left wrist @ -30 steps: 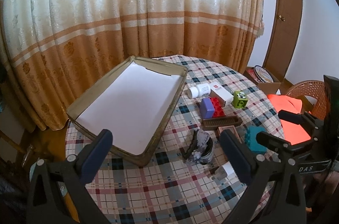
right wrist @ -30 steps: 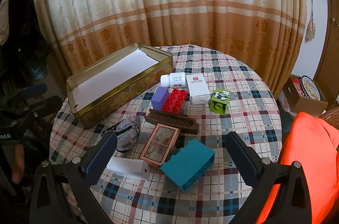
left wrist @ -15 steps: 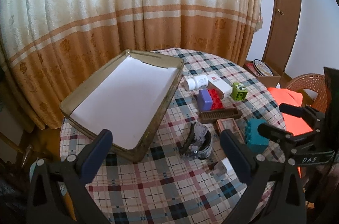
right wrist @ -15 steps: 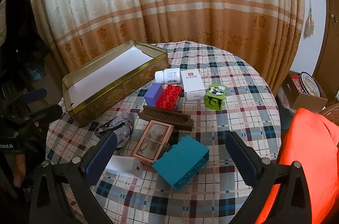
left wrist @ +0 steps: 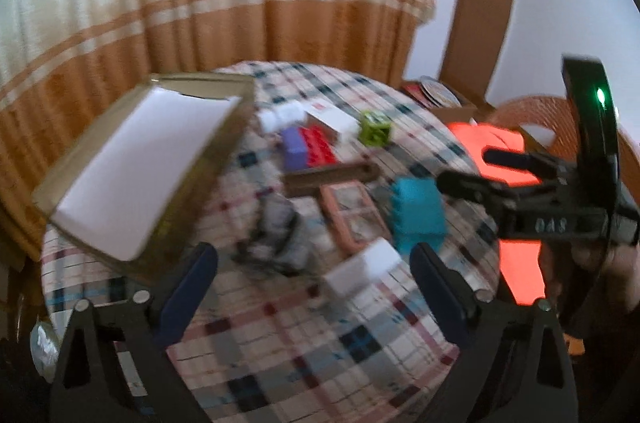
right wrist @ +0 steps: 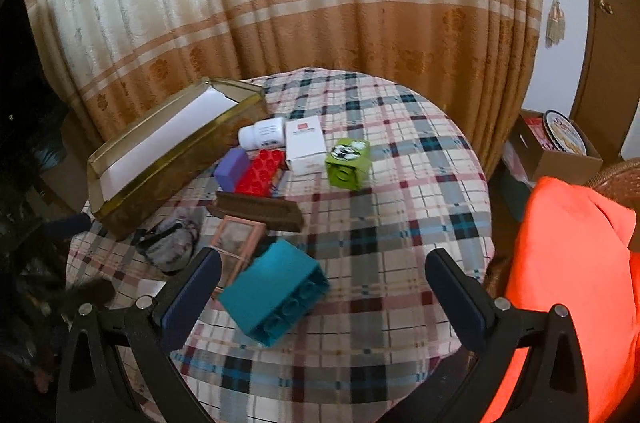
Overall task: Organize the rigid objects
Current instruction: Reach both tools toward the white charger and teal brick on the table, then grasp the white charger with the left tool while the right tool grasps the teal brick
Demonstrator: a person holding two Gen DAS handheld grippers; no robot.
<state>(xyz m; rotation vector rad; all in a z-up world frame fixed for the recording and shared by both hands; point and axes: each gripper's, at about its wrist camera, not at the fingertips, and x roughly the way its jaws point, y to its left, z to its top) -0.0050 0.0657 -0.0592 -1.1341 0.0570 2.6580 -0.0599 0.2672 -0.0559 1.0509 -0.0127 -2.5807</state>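
A gold tin tray (right wrist: 160,179) lined with white paper stands at the left of the plaid round table (right wrist: 400,183). Beside it lie a white bottle (right wrist: 262,137), a white box (right wrist: 304,143), a green cube (right wrist: 346,163), a purple block (right wrist: 230,173), a red brick (right wrist: 260,177), a brown ridged bar (right wrist: 260,211), a pink frame (right wrist: 236,239), a grey pouch (right wrist: 172,247) and a teal brick (right wrist: 276,295). My right gripper (right wrist: 324,259) is open above the teal brick. My left gripper (left wrist: 312,259) hovers over a small white box (left wrist: 364,267), its jaws closing with nothing pressed between them.
An orange cloth (right wrist: 568,263) lies over a wicker chair at the right. A cardboard box (right wrist: 556,151) sits on the floor by the door. Curtains hang behind the table. The table's front edge is close under both grippers.
Both grippers have come lower and closer to the table. The left view has swung right and is blurred, and its fingers stand slightly narrower. No object has moved.
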